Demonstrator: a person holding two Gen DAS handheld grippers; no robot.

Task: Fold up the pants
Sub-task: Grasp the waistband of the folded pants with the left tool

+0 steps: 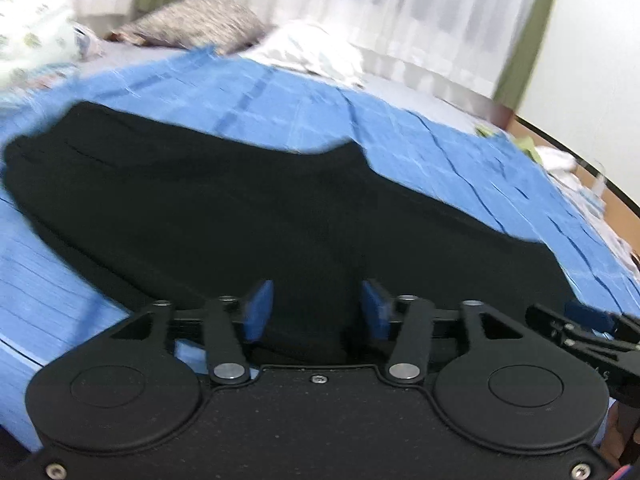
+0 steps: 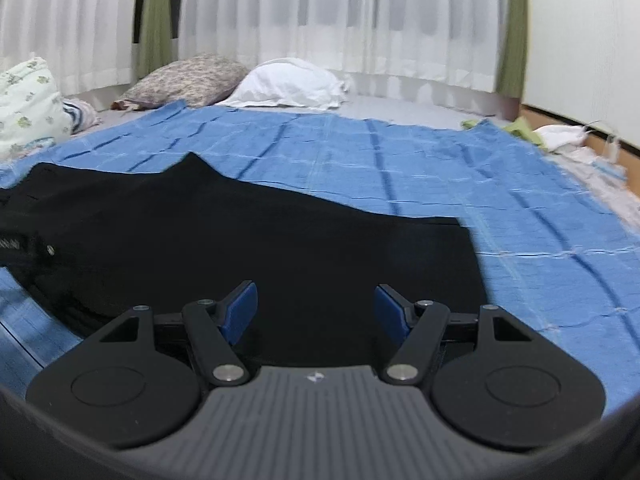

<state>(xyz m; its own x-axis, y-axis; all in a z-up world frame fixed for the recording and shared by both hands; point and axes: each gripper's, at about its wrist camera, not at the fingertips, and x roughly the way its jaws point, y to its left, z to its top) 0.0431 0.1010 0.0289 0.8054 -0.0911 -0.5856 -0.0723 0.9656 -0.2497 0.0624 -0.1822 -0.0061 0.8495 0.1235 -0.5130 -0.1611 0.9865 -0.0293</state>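
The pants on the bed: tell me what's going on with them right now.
A person is working on black pants with a handheld gripper in each hand. The pants lie spread on a blue blanket over the bed, apparently folded lengthwise already. The left gripper and the right gripper both hover at the near edge with jaws apart, gripping nothing. The right gripper also shows at the right edge of the left view.

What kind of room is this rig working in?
Most likely a bedroom: black pants lie on a blue blanket spread over bedding, with pillows behind and sheer curtains across the back.
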